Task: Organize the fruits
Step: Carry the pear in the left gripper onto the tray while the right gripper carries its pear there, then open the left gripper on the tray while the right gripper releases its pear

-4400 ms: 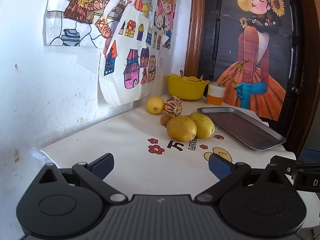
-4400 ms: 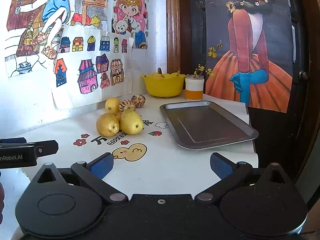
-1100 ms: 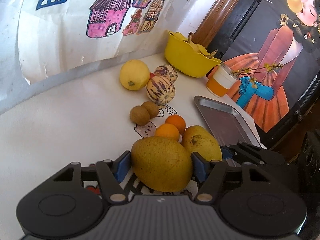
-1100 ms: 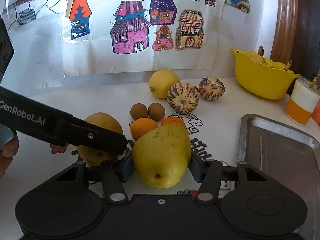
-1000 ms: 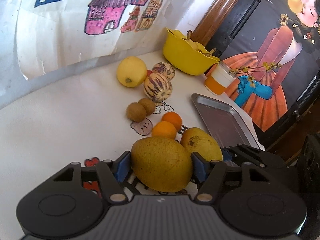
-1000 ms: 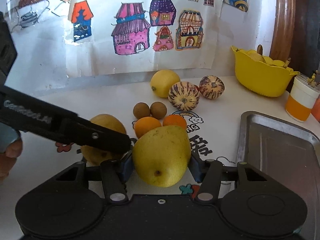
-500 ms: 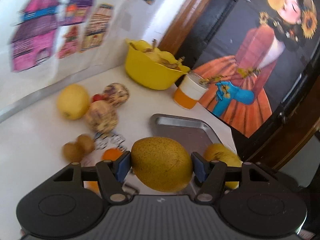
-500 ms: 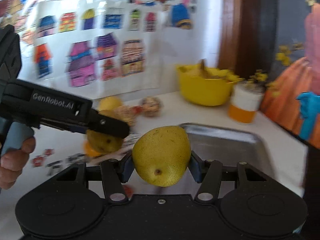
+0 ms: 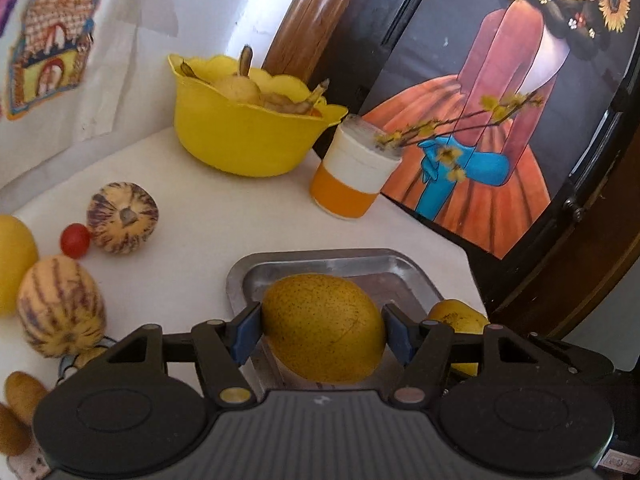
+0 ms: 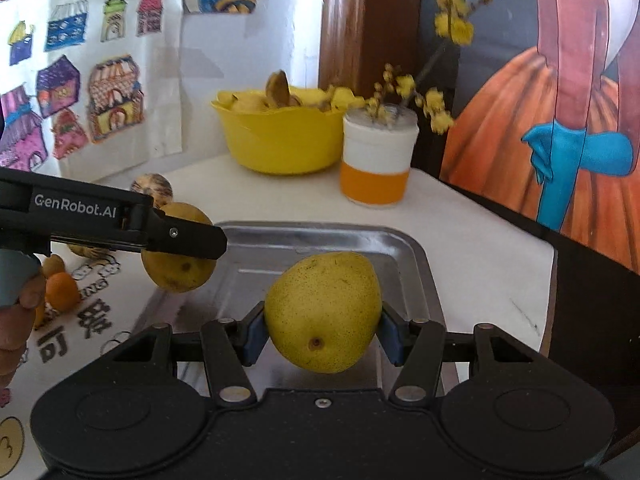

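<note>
My left gripper (image 9: 322, 330) is shut on a brownish-yellow pear (image 9: 324, 326) and holds it over the left part of the metal tray (image 9: 328, 260). My right gripper (image 10: 322, 330) is shut on a greener yellow pear (image 10: 324, 310) above the tray's near end (image 10: 416, 252). In the right wrist view the left gripper's arm (image 10: 100, 220) and its pear (image 10: 178, 268) hang at the tray's left edge. In the left wrist view the right gripper's pear (image 9: 458, 320) shows at the tray's right side.
Two striped melons (image 9: 60, 306) (image 9: 122, 218), a cherry tomato (image 9: 75, 240), a lemon (image 9: 14, 264), kiwis (image 9: 22, 392) and oranges (image 10: 60, 290) lie left of the tray. A yellow bowl (image 9: 244, 136) and an orange-white cup (image 9: 354, 176) stand behind it.
Both grippers have lifted their pears off the table and carried them to the right, from the fruit pile to over the metal tray.
</note>
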Tool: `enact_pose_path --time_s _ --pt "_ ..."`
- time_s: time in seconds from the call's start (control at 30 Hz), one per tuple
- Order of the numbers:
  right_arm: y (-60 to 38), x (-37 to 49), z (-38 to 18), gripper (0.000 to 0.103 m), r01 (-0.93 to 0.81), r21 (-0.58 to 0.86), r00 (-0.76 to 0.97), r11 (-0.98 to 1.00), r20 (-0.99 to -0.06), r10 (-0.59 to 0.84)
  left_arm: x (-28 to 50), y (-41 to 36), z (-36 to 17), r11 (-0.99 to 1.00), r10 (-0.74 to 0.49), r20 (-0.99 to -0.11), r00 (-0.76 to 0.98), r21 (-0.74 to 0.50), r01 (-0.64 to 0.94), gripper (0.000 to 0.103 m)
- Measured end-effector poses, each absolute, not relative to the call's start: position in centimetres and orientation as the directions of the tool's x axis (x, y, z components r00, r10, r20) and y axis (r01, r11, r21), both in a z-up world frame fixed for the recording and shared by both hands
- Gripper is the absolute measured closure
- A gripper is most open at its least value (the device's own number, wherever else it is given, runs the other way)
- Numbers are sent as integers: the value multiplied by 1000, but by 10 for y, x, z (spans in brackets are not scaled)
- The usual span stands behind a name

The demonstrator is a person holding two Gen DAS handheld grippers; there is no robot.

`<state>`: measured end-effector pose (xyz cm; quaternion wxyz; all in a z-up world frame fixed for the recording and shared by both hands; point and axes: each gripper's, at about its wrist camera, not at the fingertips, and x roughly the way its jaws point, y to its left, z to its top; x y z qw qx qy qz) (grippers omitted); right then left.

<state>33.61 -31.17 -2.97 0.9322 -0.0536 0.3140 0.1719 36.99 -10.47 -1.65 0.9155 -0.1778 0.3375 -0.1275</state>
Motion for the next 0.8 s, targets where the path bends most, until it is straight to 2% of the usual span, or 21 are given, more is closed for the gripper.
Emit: enact_pose_path --time_s 0.5,0.53,0.6,0.73,0.8 --pt "-306 339 -43 44 -362 3 725 932 -628 283 380 -112 -25 923 -328 -593 735 -368 115 34" --pt "-307 336 -42 42 -359 -1 736 933 -616 282 379 -112 -25 925 -322 -593 738 -363 112 33" --pt "-307 332 -38 31 -356 -9 751 934 -598 280 376 -111 -24 922 -324 -586 743 -373 108 27" --pt "-309 320 -31 25 -352 -8 765 936 -579 282 369 -112 -19 923 -328 -581 745 -367 120 22" --pt "-310 311 -27 18 -345 -12 782 939 -557 280 361 -111 -15 920 -330 -566 756 -373 123 18"
